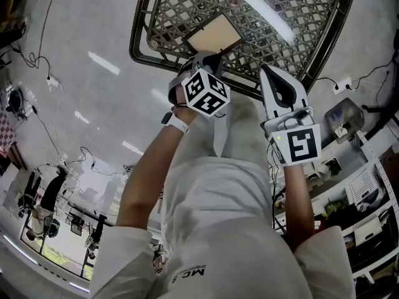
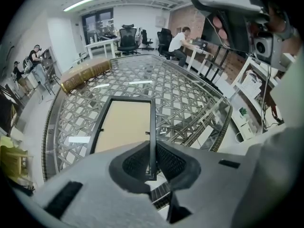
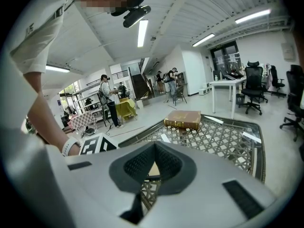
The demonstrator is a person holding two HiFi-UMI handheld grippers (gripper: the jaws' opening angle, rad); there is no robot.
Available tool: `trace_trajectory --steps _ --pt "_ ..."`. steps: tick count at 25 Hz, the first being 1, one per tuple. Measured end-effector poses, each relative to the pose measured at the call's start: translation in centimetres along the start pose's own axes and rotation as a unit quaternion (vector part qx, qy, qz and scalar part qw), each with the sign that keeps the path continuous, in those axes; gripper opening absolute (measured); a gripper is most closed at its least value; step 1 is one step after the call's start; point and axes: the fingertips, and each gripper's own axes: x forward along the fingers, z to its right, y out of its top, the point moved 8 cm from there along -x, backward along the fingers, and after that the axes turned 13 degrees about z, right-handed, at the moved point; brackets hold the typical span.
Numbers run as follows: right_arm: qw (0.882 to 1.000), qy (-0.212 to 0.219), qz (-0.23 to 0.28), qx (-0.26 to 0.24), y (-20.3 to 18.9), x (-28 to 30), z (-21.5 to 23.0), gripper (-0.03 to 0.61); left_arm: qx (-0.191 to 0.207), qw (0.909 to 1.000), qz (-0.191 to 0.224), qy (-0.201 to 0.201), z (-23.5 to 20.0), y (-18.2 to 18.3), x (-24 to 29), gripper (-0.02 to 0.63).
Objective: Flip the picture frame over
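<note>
The picture frame [image 1: 212, 33] lies on the glass table with its tan backing up inside a black border [image 2: 124, 125]. My left gripper [image 1: 203, 59] is shut on the frame's near right rail, which runs straight between its jaws [image 2: 151, 167]. My right gripper [image 1: 270, 72] hovers to the right of the frame over the table's near edge, shut with nothing in it [image 3: 153, 175]. A sliver of the tan backing shows past its jaws. I cannot tell whether the gripped edge is lifted off the glass.
The table [image 1: 293, 17] has a glass top over a woven lattice and a dark rim [image 2: 50, 127]. A thick brown book [image 2: 85, 72] lies at its far end [image 3: 183, 119]. Desks, office chairs and people fill the room beyond.
</note>
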Motion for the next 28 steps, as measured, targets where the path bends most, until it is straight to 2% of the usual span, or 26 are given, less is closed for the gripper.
trace_trajectory --steps 4,11,16,19,23,28 --pt "1.0 0.002 0.001 -0.001 0.0 -0.3 -0.1 0.015 -0.015 0.9998 0.011 -0.005 0.1 0.4 -0.3 0.055" --pt "1.0 0.004 0.002 -0.006 0.3 -0.7 -0.1 0.015 -0.068 0.9964 0.049 -0.015 0.7 2.0 -1.4 0.055" --pt "1.0 0.0 0.003 -0.007 0.5 -0.7 0.0 0.015 -0.084 0.9939 0.066 -0.028 1.1 2.8 -1.9 0.055" --pt "1.0 -0.001 0.002 -0.007 0.6 -0.6 0.2 0.015 -0.128 0.9872 0.088 -0.038 0.9 3.4 -2.3 0.055" --pt "1.0 -0.002 0.002 -0.004 0.6 -0.5 0.2 0.015 -0.197 0.9723 0.118 -0.045 -0.2 4.3 -3.0 0.055" --pt "1.0 -0.005 0.003 0.006 0.5 -0.2 0.2 0.015 -0.235 0.9605 0.144 -0.037 -1.8 5.1 -3.6 0.055"
